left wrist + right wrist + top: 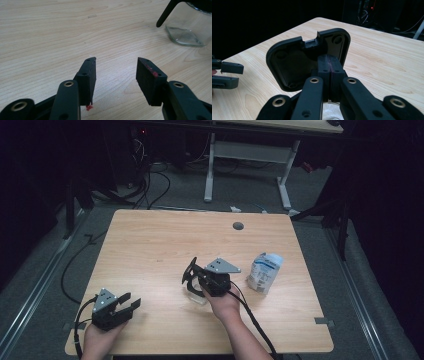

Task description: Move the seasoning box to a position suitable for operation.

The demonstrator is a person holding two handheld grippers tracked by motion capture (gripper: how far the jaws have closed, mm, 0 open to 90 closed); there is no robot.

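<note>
The right gripper (192, 270) has its jaws pressed together on a black lid (308, 58), and it holds this lid upright at its edge, lifted above the wooden table (150, 245). The inner side of the lid, with a notch at its rim, faces the camera of the right gripper view. Directly under this gripper stands a clear glass jar (188, 26), near the middle of the table, and its mouth seems uncovered, though the high view is too dark there to be sure. A black part reaches down beside the jar in the left gripper view; it is probably the edge of the lid.

The left gripper (132, 302) rests at the near left corner of the table, well apart from the jar. Its jaws stand apart and nothing is between them. A white and blue pouch (264, 271) stands to the right of the jar, and nobody touches it.

As I judge it, the opening of the jar is done, because the lid is already off. What is left is to put the lid down somewhere on the table, and perhaps to bring the pouch to the jar afterwards.
</note>
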